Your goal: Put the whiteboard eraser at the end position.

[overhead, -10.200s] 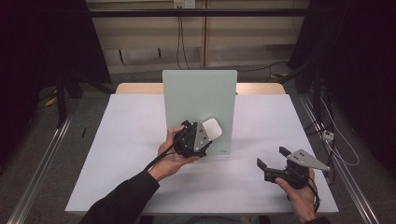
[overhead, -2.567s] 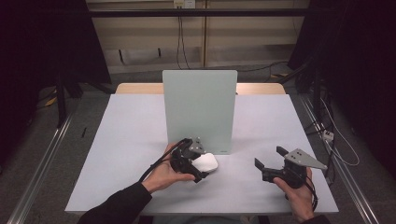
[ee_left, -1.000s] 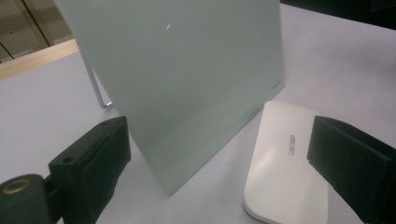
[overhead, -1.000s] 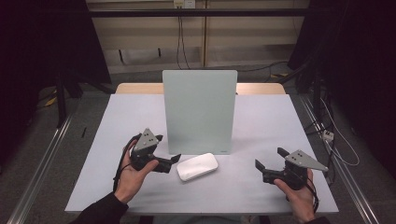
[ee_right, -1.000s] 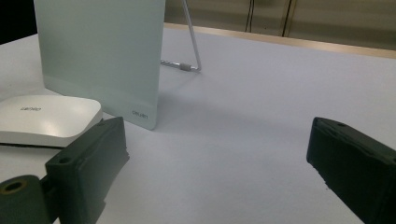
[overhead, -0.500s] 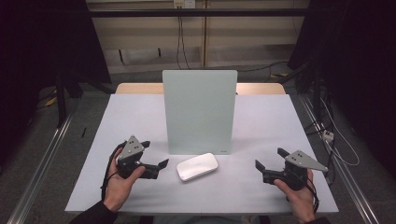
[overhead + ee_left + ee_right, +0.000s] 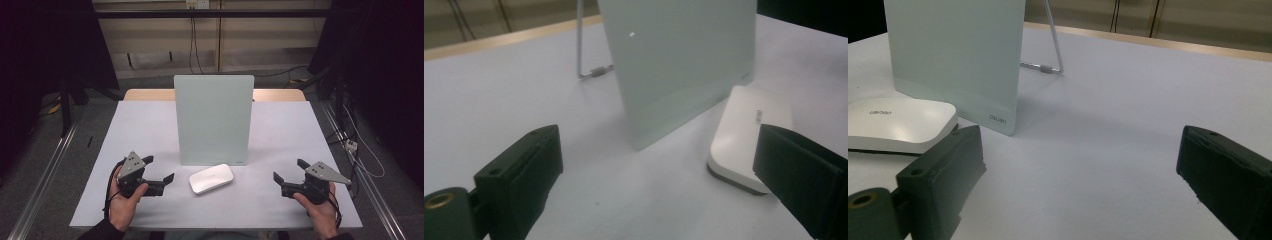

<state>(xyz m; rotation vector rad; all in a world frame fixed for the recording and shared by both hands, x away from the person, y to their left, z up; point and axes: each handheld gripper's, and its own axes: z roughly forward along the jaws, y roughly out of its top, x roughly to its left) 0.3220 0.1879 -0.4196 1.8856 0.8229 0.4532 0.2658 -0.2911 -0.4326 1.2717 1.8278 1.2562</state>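
On a white table (image 7: 150,125), a pale green upright board (image 7: 214,119) stands near the middle, propped from behind by a thin wire stand (image 7: 1053,55). Just in front of the board's lower edge, close to it but apart, lies a flat white eraser block (image 7: 211,178), resting level on the table. To the left of the board, the left gripper (image 7: 159,181) is held low in the person's left hand (image 7: 122,200), its jaws spread wide and empty and pointing toward the eraser; in the left gripper view one jaw edges in front of the eraser's near end without touching it. To the right of the board and well apart from the eraser, the right gripper (image 7: 289,177) sits in the right hand (image 7: 320,210), jaws likewise spread and empty, aimed at the board's lower corner. The eraser appears released and the work looks to be at a pause. Should the eraser be picked up, a good grasp would likely close across its narrow sides, with the gripper kept level so the low block does not slide toward the board.
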